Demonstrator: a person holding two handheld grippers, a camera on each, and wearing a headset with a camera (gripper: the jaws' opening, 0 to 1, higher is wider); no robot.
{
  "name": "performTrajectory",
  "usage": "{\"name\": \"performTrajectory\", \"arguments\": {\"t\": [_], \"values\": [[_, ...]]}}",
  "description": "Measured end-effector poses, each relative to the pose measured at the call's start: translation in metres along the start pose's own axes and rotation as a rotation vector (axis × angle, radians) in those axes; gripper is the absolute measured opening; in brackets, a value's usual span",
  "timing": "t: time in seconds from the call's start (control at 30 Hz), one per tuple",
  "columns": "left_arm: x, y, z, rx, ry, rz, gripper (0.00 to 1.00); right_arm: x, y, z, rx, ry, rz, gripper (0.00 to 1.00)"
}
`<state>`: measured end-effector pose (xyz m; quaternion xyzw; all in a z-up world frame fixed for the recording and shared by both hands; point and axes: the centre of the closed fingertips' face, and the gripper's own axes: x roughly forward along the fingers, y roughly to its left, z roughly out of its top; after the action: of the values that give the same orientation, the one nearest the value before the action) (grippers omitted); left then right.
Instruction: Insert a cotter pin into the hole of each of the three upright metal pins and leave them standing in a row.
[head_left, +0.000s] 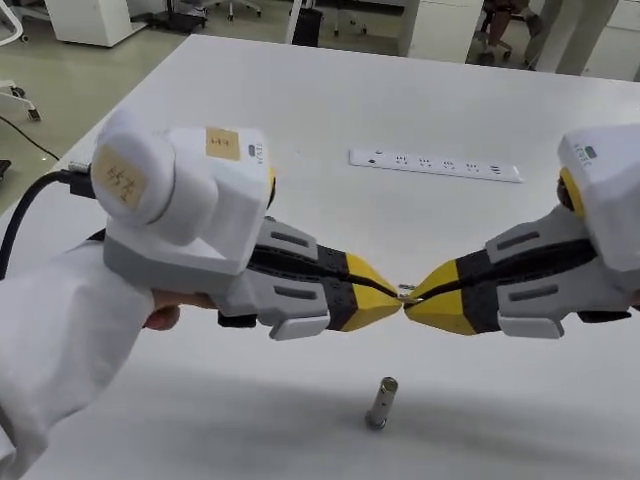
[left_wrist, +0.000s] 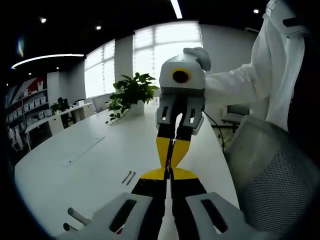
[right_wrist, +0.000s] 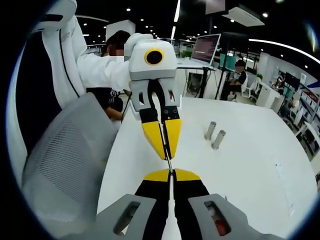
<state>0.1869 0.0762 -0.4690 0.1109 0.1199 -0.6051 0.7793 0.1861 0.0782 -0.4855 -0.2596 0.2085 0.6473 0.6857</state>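
Observation:
My two grippers meet tip to tip above the white table (head_left: 330, 110). The left gripper (head_left: 396, 300) comes in from the left and the right gripper (head_left: 412, 300) from the right. Both are shut, and a thin cotter pin (head_left: 405, 292) spans the small gap between their yellow tips. In the right gripper view the cotter pin (right_wrist: 168, 164) runs from the left gripper (right_wrist: 163, 156) to my own jaws. One upright metal pin (head_left: 381, 402) stands just in front of the tips. Two metal pins (right_wrist: 214, 135) stand side by side farther off. Spare cotter pins (left_wrist: 129, 177) lie on the table.
A white power strip (head_left: 435, 164) lies across the table behind the grippers. A potted plant (left_wrist: 131, 92) stands at the table's far end. A mesh chair (right_wrist: 65, 155) is at the table's side. People sit at desks in the background.

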Motion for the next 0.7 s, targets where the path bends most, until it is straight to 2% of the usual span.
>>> {"name": "performTrajectory", "arguments": {"t": [0.17, 0.3, 0.4, 0.7], "values": [[-0.001, 0.0, 0.001, -0.001, -0.007, 0.008, 0.0, 0.0, -0.001, 0.001, -0.012, 0.006, -0.001, 0.0], [-0.001, 0.002, -0.003, -0.035, 0.002, 0.024, 0.0, 0.0, -0.001, -0.001, -0.015, 0.008, -0.01, 0.0], [-0.001, 0.002, -0.005, -0.045, 0.002, 0.037, 0.05, 0.0, -0.001, -0.005, -0.012, 0.013, -0.014, 0.0], [0.003, -0.006, -0.024, -0.11, 0.013, 0.056, 0.13, -0.009, -0.004, -0.026, 0.015, 0.037, -0.049, 0.0]]}}
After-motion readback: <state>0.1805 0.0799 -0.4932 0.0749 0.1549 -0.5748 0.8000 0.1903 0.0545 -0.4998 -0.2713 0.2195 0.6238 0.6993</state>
